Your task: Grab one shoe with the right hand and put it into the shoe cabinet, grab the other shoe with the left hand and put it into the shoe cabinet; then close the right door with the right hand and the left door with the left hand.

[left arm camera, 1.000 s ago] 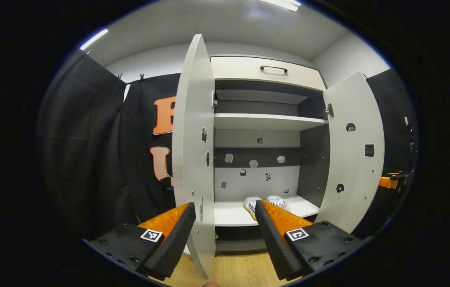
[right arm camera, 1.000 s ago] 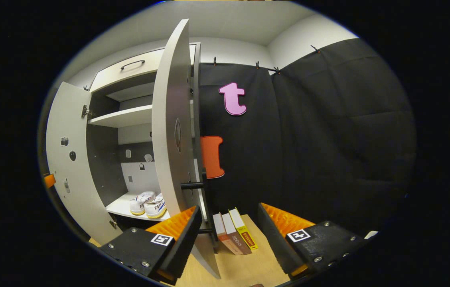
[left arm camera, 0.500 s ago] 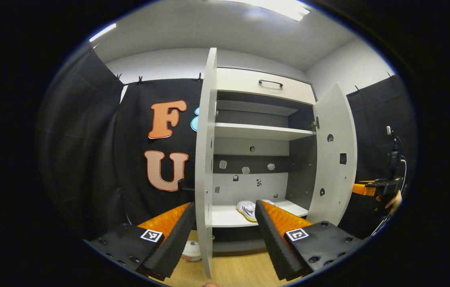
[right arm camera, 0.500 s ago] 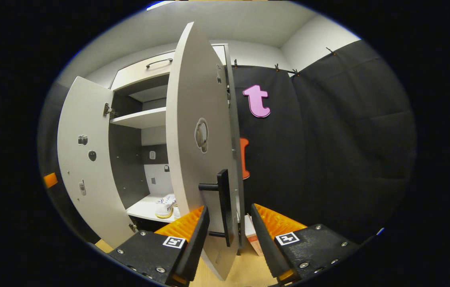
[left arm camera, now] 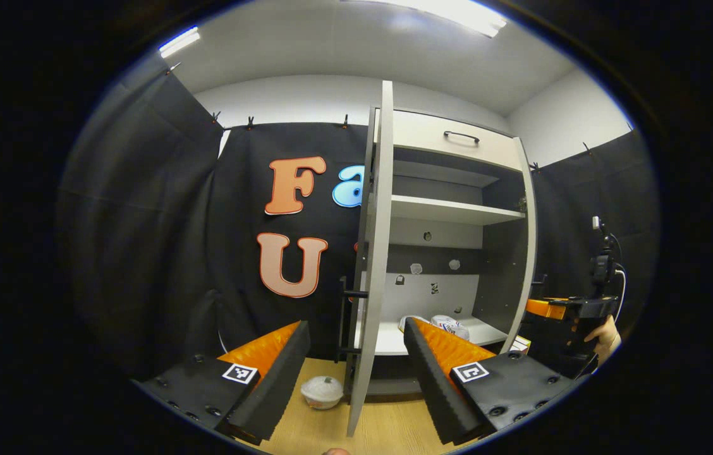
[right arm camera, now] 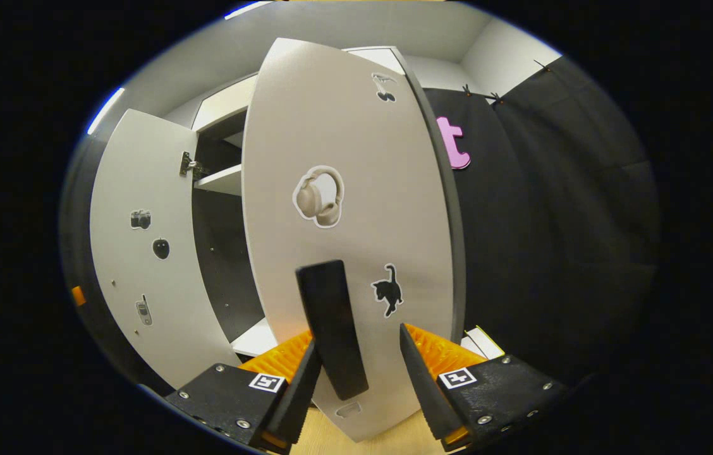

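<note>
Shoes, a white pair with dark markings, lie side by side on the bottom shelf of the tall white shoe cabinet with dark inner walls, partly hidden in the left gripper view behind that gripper's own right finger; the cabinet's upper shelf holds nothing that can be seen, and a white drawer front with a dark bar pull sits at the top.

Left gripper hovers with its fingers spread wide apart, gripping nothing; the white left door stands edge-on between the two fingers, farther off, its black bar handle on the outer face; a small white lidded bowl rests on the pale wooden floor just left of the door's lower corner; far to the right a person's hand holds the other gripper beside the white right door, seen almost edge-on.

Right gripper is spread as well, its fingers flanking the black bar handle of the white right door; whether either finger touches the handle cannot be told; the door's outer face carries a headphone sticker and a black cat sticker; the left door stands open at the left with small stickers on its inner face; books peek out low beside the right door.
</note>
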`<state>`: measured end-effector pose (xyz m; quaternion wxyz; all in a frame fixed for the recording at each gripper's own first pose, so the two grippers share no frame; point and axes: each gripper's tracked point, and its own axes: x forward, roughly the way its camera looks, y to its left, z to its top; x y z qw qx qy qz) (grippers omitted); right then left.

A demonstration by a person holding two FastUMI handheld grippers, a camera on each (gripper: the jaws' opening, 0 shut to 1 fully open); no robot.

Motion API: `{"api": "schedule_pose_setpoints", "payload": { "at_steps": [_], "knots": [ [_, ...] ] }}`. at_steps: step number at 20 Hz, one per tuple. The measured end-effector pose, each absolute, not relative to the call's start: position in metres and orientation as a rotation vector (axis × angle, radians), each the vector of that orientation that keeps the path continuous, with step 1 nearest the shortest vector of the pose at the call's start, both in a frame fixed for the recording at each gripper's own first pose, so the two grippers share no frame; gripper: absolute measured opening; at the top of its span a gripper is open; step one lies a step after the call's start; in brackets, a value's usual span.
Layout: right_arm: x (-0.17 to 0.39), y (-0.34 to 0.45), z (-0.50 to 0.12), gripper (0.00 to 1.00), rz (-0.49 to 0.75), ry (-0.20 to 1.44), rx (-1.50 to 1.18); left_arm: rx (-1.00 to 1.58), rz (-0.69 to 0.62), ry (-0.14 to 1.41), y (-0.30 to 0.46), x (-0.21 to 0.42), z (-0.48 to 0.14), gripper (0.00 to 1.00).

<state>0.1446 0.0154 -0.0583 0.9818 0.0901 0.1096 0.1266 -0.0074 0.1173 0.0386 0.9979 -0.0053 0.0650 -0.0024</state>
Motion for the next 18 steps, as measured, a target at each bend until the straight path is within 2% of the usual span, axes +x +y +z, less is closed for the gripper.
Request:
{"api": "schedule_pose_setpoints", "payload": {
  "at_steps": [1, 2, 9, 11, 15, 16, 18],
  "knots": [
    [0.154, 0.027, -0.063, 0.81, 0.26, 0.224, 0.174, -0.005, 0.005, 0.129, 0.122, -0.009, 0.039, 0.96],
    [0.162, 0.035, -0.061, 0.77, 0.256, 0.211, 0.17, 0.0, 0.015, 0.129, 0.127, -0.011, 0.04, 0.96],
    [0.194, 0.057, -0.071, 0.78, 0.214, 0.225, 0.224, -0.019, 0.065, 0.127, 0.169, -0.001, 0.032, 0.96],
    [0.201, 0.066, -0.07, 0.78, 0.201, 0.219, 0.2, -0.029, 0.046, 0.137, 0.17, 0.012, 0.026, 0.94],
    [0.204, 0.084, -0.071, 0.78, 0.183, 0.202, 0.147, -0.038, 0.029, 0.183, 0.172, 0.03, 0.005, 0.97],
    [0.208, 0.087, -0.072, 0.78, 0.181, 0.202, 0.145, -0.049, 0.015, 0.186, 0.168, 0.034, 0.003, 0.94],
    [0.21, 0.092, -0.073, 0.77, 0.181, 0.202, 0.145, -0.071, -0.014, 0.187, 0.163, 0.042, 0.0, 0.97]
  ]
}}
